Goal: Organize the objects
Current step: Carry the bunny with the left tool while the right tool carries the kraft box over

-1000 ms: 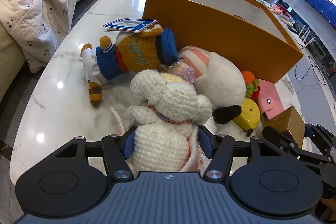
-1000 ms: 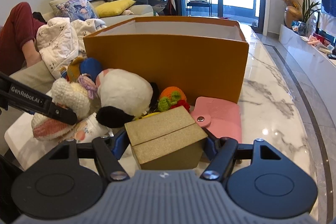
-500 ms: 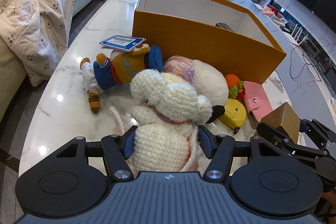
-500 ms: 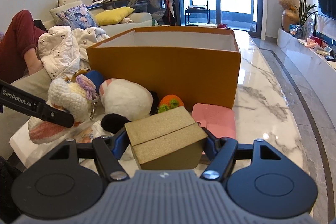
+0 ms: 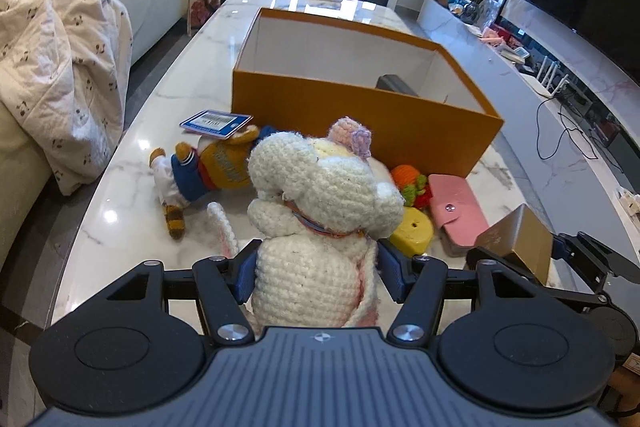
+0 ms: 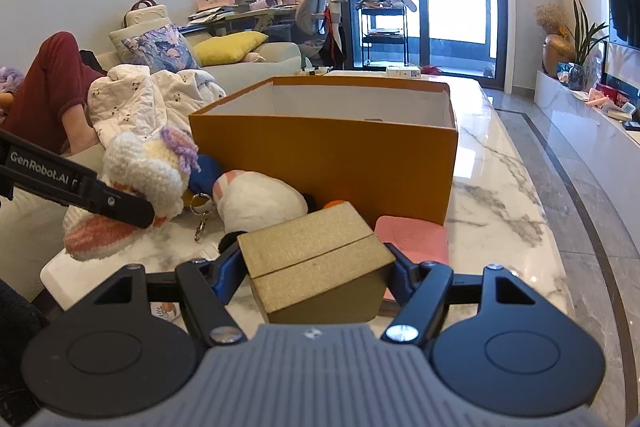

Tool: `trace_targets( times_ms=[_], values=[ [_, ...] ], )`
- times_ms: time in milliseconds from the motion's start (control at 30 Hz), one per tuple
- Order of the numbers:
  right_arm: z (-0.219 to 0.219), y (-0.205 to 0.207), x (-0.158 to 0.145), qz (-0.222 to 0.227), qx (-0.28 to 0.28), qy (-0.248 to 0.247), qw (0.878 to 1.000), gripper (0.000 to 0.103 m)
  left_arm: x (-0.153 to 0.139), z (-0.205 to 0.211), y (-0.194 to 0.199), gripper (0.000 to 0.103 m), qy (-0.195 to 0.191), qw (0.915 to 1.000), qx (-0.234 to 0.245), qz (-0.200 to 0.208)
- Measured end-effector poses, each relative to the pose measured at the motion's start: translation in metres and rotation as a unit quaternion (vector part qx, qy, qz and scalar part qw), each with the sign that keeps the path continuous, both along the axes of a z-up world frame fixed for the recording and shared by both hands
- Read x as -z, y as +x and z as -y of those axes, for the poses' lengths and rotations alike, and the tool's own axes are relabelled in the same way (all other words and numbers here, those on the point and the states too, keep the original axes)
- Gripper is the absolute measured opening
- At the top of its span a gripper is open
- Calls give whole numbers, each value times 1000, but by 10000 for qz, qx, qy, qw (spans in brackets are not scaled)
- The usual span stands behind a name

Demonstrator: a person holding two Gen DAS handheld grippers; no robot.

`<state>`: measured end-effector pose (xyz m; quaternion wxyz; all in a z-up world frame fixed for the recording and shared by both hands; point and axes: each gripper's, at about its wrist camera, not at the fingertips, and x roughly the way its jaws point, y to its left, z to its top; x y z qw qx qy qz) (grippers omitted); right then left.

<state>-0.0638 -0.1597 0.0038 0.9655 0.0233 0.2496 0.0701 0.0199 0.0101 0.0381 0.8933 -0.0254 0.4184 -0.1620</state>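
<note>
Left tongs [image 5: 316,269] pinch a white crocheted mouse [image 5: 320,215] by its body, both blue pads pressed into the yarn, the toy held upright above the marble worktop [image 5: 132,187] with its head toward the orange box [image 5: 360,115]. Right tongs [image 6: 314,277] clamp a small gold box [image 6: 316,259], tilted, lid seam showing, one pad on each side. From the left view that gold box [image 5: 516,243] sits off to the right, gripped in black fingers.

Just beyond the mouse, a plush tiger in a blue and orange outfit [image 5: 204,171] lies on its side on the worktop, a blue card [image 5: 216,123] resting at its head. Beside it, a white and pink plush [image 6: 256,199] lies against the orange box wall. An orange and green knitted toy [image 5: 408,183], a yellow tape measure [image 5: 412,233] and a pink wallet [image 5: 452,203] cluster near the box's front corner. The orange box stands open, a dark item [image 5: 396,85] inside it. A quilt [image 5: 60,75] drapes over the sofa to the left.
</note>
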Motion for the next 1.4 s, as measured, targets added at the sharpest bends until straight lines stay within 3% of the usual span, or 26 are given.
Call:
trace_targets(
  times_ms=[567,900,1167,1400],
  values=[
    [14,-19,-22,367,-4,182,9992,72,-28,21,-8,70,36,9986,165,496],
    [27,-15,-44,606,131,347,9975,72,-56,24,21,70,-155,9966,145,794],
    [51,39,-80,833,285,596,9943,72,-65,36,82,70,-339,9951,-2,926],
    [56,129,-103,983,283,566,9931,72,-51,48,150,70,-347,9950,-271,894]
  ],
)
